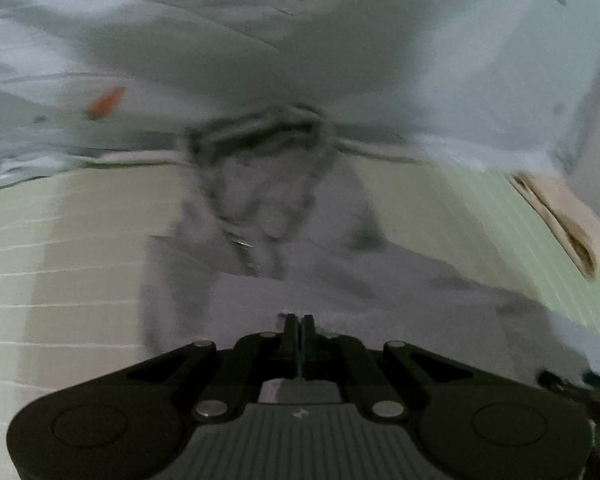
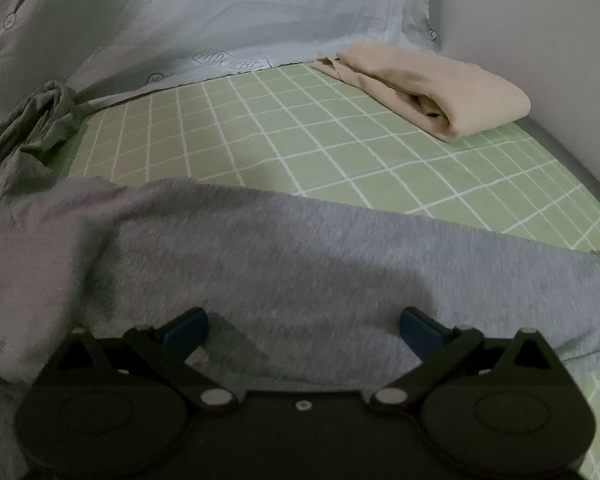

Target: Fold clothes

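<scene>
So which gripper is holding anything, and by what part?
The left gripper is shut on the grey garment; which part cannot be told. The right gripper holds nothing.

From the left wrist I get motion blur: the grey garment (image 1: 260, 216) is smeared, and whether my left claw (image 1: 299, 322) pinches cloth I can't tell.

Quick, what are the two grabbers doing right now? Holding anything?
Left gripper: closed; whether it pinches the grey garment cannot be told.
Right gripper: open over the grey garment, holding nothing.
</scene>
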Demonstrator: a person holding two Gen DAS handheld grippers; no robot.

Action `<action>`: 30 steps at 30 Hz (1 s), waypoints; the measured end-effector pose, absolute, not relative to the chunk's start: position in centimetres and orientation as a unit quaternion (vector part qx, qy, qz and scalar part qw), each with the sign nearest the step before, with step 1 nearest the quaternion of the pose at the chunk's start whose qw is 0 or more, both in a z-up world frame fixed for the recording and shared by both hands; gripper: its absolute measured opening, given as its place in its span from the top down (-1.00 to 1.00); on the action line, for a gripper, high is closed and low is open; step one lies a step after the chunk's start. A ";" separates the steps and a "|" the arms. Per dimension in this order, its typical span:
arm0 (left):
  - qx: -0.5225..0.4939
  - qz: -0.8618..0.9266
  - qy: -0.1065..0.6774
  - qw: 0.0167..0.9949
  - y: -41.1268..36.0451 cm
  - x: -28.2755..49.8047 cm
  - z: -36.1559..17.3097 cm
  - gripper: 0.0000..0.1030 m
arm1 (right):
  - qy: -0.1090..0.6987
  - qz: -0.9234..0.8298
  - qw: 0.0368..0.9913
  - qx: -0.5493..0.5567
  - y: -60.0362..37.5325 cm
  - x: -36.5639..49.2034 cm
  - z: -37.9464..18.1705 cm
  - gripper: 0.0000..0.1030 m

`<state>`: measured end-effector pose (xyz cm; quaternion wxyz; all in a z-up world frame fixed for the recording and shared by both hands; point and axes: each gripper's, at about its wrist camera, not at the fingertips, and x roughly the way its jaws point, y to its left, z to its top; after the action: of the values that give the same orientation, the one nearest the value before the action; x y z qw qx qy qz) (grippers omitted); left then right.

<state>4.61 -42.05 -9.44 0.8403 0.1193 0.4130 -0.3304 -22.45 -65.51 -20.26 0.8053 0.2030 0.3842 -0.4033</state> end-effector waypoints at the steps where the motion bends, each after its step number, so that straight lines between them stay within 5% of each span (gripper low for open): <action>1: 0.116 -0.317 0.411 0.847 -41.2 5.1 -9.3 0.98 | 0.385 -0.403 0.805 0.203 -65.5 -22.5 -20.3 -1.00; 12: 0.090 -0.176 0.453 0.869 -34.8 8.4 -12.1 0.84 | 0.390 -0.407 0.800 0.208 -65.2 -22.5 -20.1 -1.00; 19: 0.061 -0.179 0.482 0.855 -34.3 8.3 -13.7 0.08 | 0.398 -0.404 0.796 0.212 -65.1 -22.4 -20.0 -1.00; 23: 0.075 -0.179 0.498 0.845 -34.9 7.8 -14.8 -0.09 | 0.404 -0.401 0.793 0.216 -65.4 -22.4 -19.9 -1.00; 26: 0.080 -0.190 0.499 0.842 -35.3 7.3 -14.9 -0.48 | 0.405 -0.410 0.787 0.219 -65.7 -22.8 -19.9 -1.00; 30: 0.095 -0.212 0.485 0.843 -36.1 6.3 -14.1 -0.68 | 0.394 -0.450 0.772 0.214 -66.2 -24.9 -19.8 -1.00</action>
<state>6.28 -36.05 -14.14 0.8432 0.0947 0.4848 -0.2123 -24.87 -66.23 -19.78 0.7725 0.2137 0.3944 -0.4495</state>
